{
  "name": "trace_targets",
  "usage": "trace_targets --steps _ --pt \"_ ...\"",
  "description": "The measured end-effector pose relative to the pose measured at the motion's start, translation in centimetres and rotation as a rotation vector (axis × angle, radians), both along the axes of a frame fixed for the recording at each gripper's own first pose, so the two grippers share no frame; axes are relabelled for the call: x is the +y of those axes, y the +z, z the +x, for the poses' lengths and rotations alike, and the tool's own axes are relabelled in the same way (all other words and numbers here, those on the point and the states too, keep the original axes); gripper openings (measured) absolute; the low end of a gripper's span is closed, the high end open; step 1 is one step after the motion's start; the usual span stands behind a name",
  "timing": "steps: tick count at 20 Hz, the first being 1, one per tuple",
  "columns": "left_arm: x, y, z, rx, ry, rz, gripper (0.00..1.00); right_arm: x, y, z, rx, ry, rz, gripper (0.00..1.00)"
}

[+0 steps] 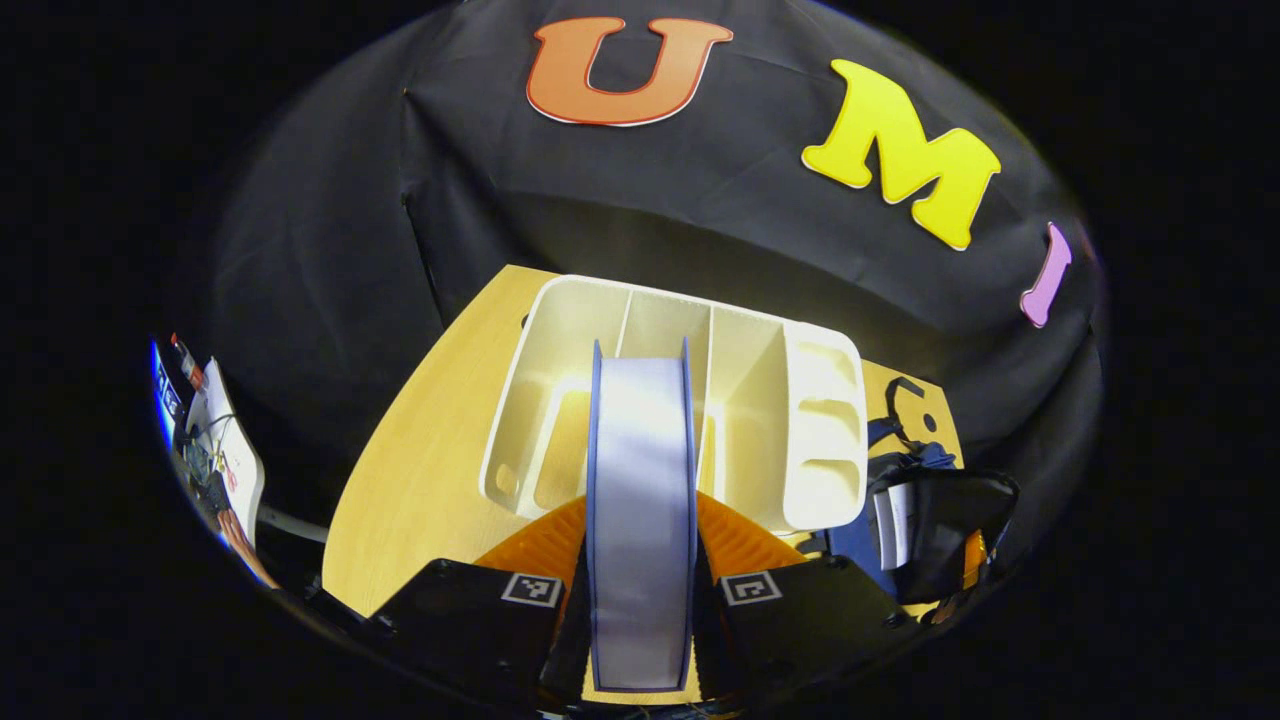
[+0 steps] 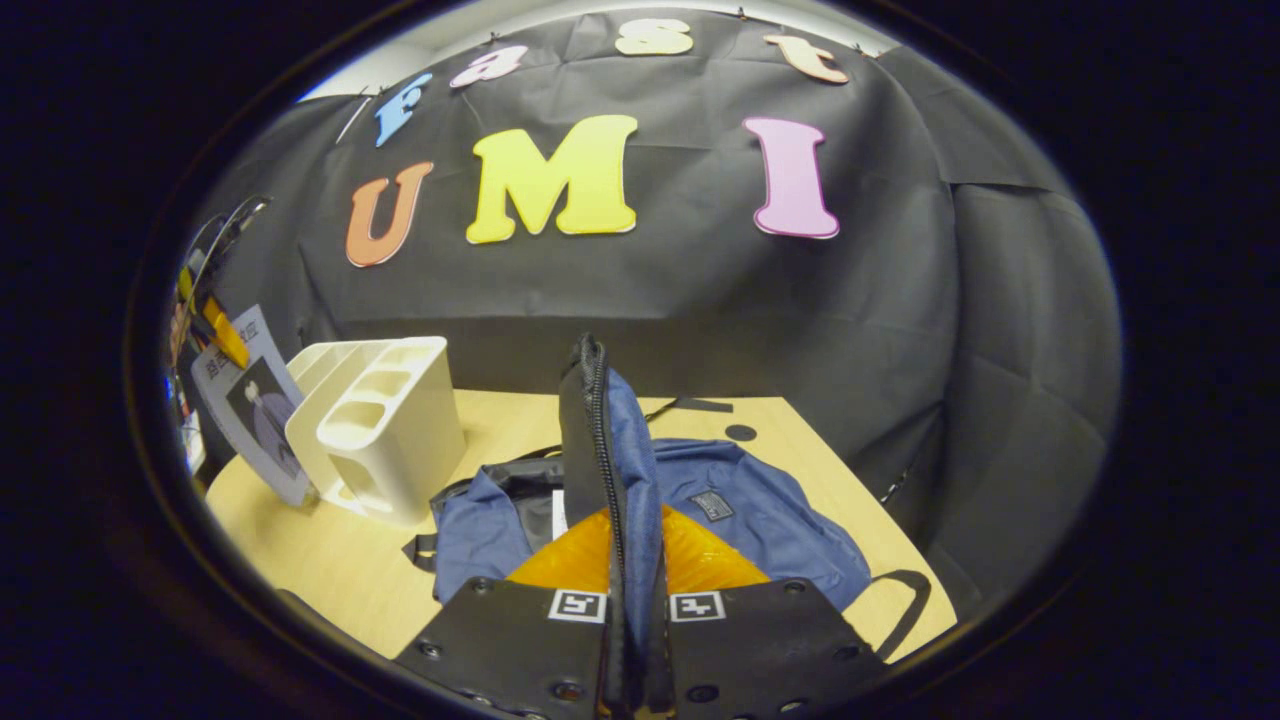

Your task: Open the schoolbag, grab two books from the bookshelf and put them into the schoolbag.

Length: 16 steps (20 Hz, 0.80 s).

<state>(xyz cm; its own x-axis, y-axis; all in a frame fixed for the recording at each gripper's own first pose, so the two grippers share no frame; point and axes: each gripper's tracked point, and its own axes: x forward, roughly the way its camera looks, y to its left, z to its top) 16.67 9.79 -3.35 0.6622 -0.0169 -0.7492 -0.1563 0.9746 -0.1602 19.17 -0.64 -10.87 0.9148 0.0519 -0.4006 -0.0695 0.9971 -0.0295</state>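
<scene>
The left gripper (image 1: 640, 600) was clamped on a book (image 1: 640, 500), both fingers pressing its covers, the pale page edge running straight up the left gripper view toward twelve o'clock, with the white bookshelf (image 1: 560, 400) just behind it on the wooden table (image 1: 420, 480). Its slots looked bare, so this was probably the second book. The right gripper (image 2: 632, 640) was pinched on the zipper edge (image 2: 590, 430) of the blue schoolbag (image 2: 760, 520), holding that flap up toward twelve o'clock; in the left gripper view the bag lay at about four o'clock, its mouth gaping and something pale already inside. To do the step well, the left hand would likely need to carry the book over toward four o'clock, keeping it upright and firmly held, then lower it spine or edge first into the gap. The right hand should probably hold the flap high and taut so the opening would not sag shut.
</scene>
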Motion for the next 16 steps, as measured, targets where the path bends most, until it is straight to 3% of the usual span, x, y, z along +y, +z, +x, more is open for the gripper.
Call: trace_targets --steps 6,11,16 --pt "0.2 -1.6 -4.2 -0.015 0.047 -0.100 0.44 0.1 0.0 0.2 0.009 0.013 -0.019 0.08" --pt "1.4 -2.7 -7.9 -0.021 0.091 -0.129 0.43 0.3 -0.1 0.4 0.016 0.019 -0.019 0.08" --pt "0.2 -2.5 -10.7 -0.054 0.116 -0.244 0.44 1.1 0.2 0.6 0.025 0.041 -0.046 0.08"
